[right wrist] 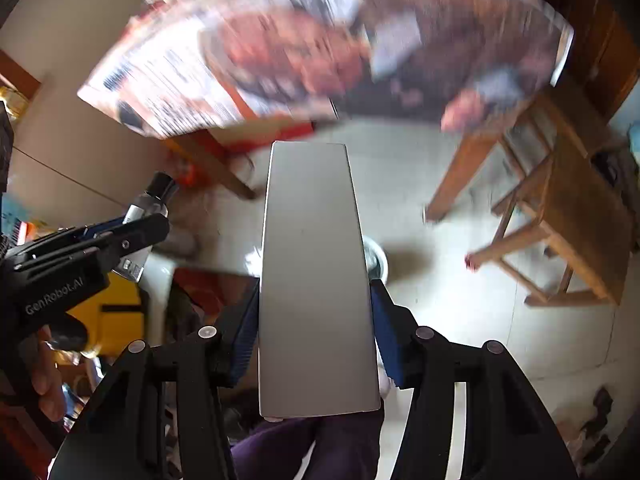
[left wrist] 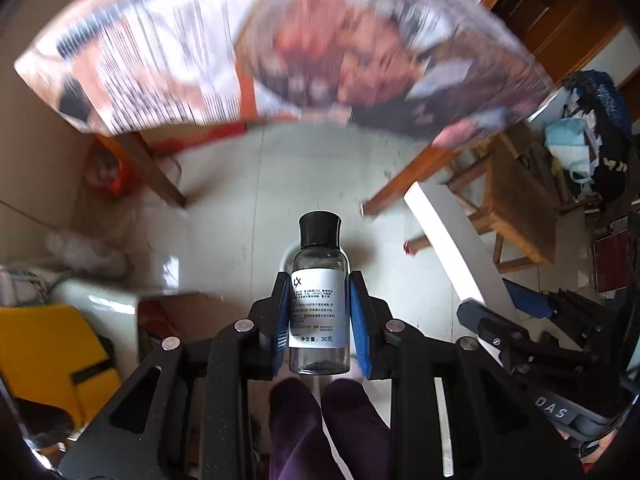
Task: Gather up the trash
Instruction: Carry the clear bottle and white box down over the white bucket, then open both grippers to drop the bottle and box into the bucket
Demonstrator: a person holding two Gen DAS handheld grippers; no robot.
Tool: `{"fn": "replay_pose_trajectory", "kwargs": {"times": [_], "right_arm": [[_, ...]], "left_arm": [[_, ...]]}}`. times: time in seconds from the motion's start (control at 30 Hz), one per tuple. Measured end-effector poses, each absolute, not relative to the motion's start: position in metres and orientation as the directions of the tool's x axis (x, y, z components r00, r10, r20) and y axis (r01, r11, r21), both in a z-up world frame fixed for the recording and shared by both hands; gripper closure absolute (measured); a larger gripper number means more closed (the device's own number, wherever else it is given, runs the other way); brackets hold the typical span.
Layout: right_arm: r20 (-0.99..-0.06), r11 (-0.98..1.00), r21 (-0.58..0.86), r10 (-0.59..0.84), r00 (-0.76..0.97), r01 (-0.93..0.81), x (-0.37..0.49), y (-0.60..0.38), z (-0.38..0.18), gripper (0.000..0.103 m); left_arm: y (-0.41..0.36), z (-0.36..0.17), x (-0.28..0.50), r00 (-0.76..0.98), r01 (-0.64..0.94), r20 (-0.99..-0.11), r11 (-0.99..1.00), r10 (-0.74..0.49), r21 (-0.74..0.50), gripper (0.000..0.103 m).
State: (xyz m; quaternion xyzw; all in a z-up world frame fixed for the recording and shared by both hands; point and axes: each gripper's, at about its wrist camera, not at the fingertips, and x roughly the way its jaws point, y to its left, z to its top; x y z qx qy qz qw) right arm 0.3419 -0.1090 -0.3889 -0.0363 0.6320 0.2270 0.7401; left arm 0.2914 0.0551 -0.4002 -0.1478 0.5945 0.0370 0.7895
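Trash sits in both grippers. The left gripper (left wrist: pixel 319 312) has its blue pads (left wrist: pixel 281 320) pressed against the sides of a small clear bottle (left wrist: pixel 319 300) with a black cap and a white printed label, so its jaws stand only narrowly apart around the bottle, which points forward along the fingers. The right gripper (right wrist: pixel 316 320) clamps a long flat grey box (right wrist: pixel 314 272) between its blue pads (right wrist: pixel 386 332), the jaws a little wider, the box reaching well past the fingertips. In the right wrist view the left gripper and its bottle appear at the left edge, with a hand on the handle below. Beyond both grippers lies a pale tiled floor (left wrist: pixel 256 200), and over it a table covered with a blurred printed cloth (left wrist: pixel 224 48) on wooden legs. A wooden stool (right wrist: pixel 576 216) stands to the right. The person's dark purple trousers (left wrist: pixel 320 432) show beneath the fingers.
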Motion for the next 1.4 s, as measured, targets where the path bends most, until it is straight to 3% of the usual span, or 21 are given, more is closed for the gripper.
{"fn": "replay_pose_trajectory", "kwargs": {"times": [0.37, 0.63, 0.7, 0.77, 1.07, 1.13, 1.2, 1.4], "right_arm": [[-0.971, 0.88, 0.217, 0.239, -0.002, -0.422, 0.366, -0.12, -0.516, 0.054], [-0.957, 0.854, 0.273, 0.289, -0.031, -0.443, 0.382, -0.107, -0.57, 0.053], [-0.951, 0.862, 0.302, 0.302, -0.067, -0.407, 0.389, -0.108, -0.578, 0.04], [-0.946, 0.873, 0.321, 0.315, -0.077, -0.368, 0.393, -0.113, -0.582, 0.036], [-0.959, 0.894, 0.273, 0.283, -0.023, -0.355, 0.393, -0.132, -0.55, 0.036], [-0.959, 0.894, 0.269, 0.284, -0.012, -0.358, 0.394, -0.136, -0.536, 0.036], [-0.956, 0.893, 0.273, 0.292, 0.0, -0.358, 0.394, -0.139, -0.517, 0.036], [-0.942, 0.884, 0.292, 0.332, 0.05, -0.366, 0.393, -0.147, -0.454, 0.036]], "left_arm": [[0.044, -0.56, 0.301, 0.133, -0.314, -0.981, 0.932, -0.144, -0.179, 0.075], [0.053, -0.62, 0.312, 0.121, -0.348, -0.982, 0.921, -0.142, -0.176, 0.076], [0.054, -0.628, 0.316, 0.12, -0.356, -0.981, 0.916, -0.152, -0.185, 0.076], [0.055, -0.636, 0.321, 0.116, -0.368, -0.979, 0.908, -0.17, -0.201, 0.075], [0.035, -0.626, 0.348, 0.101, -0.337, -0.971, 0.911, -0.218, -0.239, 0.074], [0.028, -0.617, 0.352, 0.089, -0.322, -0.975, 0.921, -0.201, -0.219, 0.06], [0.023, -0.602, 0.352, 0.09, -0.314, -0.979, 0.927, -0.184, -0.204, 0.056], [0.017, -0.532, 0.339, 0.126, -0.298, -0.985, 0.942, -0.119, -0.152, 0.055]]}}
